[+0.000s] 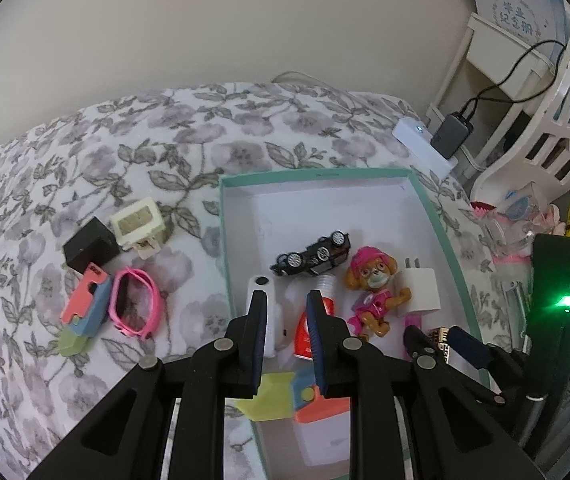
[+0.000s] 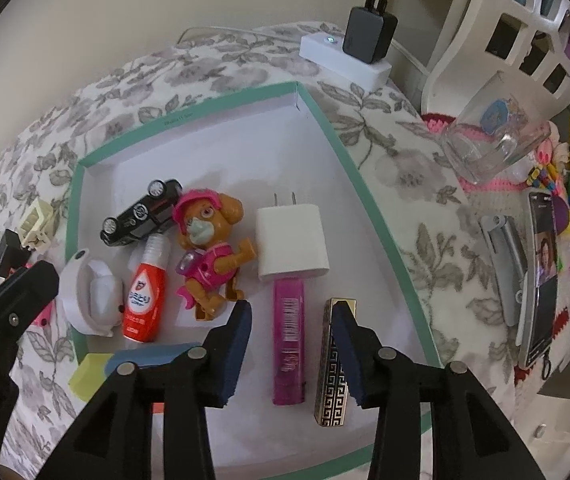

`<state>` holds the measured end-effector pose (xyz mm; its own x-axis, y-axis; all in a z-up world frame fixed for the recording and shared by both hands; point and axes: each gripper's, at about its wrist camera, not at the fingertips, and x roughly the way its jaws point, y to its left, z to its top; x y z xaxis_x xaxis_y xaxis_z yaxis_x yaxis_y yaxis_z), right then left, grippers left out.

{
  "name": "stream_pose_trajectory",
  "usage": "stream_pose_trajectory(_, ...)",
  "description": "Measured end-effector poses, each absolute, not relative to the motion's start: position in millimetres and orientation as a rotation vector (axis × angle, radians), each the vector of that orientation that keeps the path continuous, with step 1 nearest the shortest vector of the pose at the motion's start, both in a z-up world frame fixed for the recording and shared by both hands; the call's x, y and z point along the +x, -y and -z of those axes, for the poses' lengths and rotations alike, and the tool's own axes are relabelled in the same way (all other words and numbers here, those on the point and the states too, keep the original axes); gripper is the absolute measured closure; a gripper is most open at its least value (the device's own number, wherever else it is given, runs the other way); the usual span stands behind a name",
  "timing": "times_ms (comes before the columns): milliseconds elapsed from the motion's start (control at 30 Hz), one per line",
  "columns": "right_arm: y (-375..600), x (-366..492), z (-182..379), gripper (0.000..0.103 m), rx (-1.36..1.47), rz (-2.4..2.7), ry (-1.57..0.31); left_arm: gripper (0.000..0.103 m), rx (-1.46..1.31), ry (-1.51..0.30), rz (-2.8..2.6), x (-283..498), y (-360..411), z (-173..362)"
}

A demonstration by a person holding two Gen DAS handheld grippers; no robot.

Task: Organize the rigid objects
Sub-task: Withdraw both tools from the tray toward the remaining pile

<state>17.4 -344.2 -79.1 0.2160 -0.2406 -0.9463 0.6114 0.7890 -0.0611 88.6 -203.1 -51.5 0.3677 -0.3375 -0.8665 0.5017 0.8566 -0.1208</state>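
A green-rimmed white tray [image 1: 441, 224] [image 2: 349, 152] lies on a floral cloth. It holds a black toy car [image 2: 141, 212], a dog figure [image 2: 209, 248], a white plug [image 2: 291, 240], a red bottle [image 2: 143, 296], a white case [image 2: 93, 292], a pink tube [image 2: 289, 344] and a gold patterned bar [image 2: 335, 364]. My left gripper [image 1: 287, 304] is open above the tray's near left, over a coloured block toy [image 1: 297, 396]. My right gripper [image 2: 291, 314] is open over the pink tube. Left of the tray lie a black cube [image 1: 89, 246], a cream plug [image 1: 137, 224], a pink ring [image 1: 135, 306] and another block toy [image 1: 85, 312].
A white power strip with a dark charger [image 2: 369, 36] sits beyond the tray. A glass mug [image 2: 493, 136], a phone [image 2: 541, 280] and trinkets lie to the right, by a white lattice rack [image 2: 525, 20]. A wall stands behind.
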Motion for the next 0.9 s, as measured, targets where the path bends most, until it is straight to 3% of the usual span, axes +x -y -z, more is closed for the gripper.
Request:
stream_pose_trajectory(133, 337.8, 19.9, 65.6, 0.057, 0.350, 0.597, -1.171, 0.080, 0.158, -1.051, 0.490, 96.3, 190.6, 43.1)
stream_pose_trajectory(233, 334.3, 22.0, 59.4, 0.056, 0.354, 0.584, -1.143, 0.065, 0.157, -1.052, 0.439, 103.4, 180.8, 41.7)
stream_pose_trajectory(300, 331.8, 23.0, 57.1, 0.049, 0.362, 0.571, -1.130, 0.052, 0.162, -1.062, 0.399, 108.4, 174.8, 43.1)
stream_pose_trajectory(467, 325.7, 26.3, 54.9, 0.049, 0.366, 0.549, -1.110, 0.028, 0.203, -1.103, 0.277, 119.9, 159.3, 53.7)
stream_pose_trajectory(600, 320.6, 27.7, 53.2, 0.037, 0.388, 0.520, -1.086, 0.026, 0.192, -1.159, 0.216, 128.0, 147.7, 64.2)
stream_pose_trajectory(900, 306.2, 35.0, 55.1, 0.025, 0.365, 0.481, -1.082, 0.025, 0.201, -1.194, 0.077, 139.0, 126.4, 73.9)
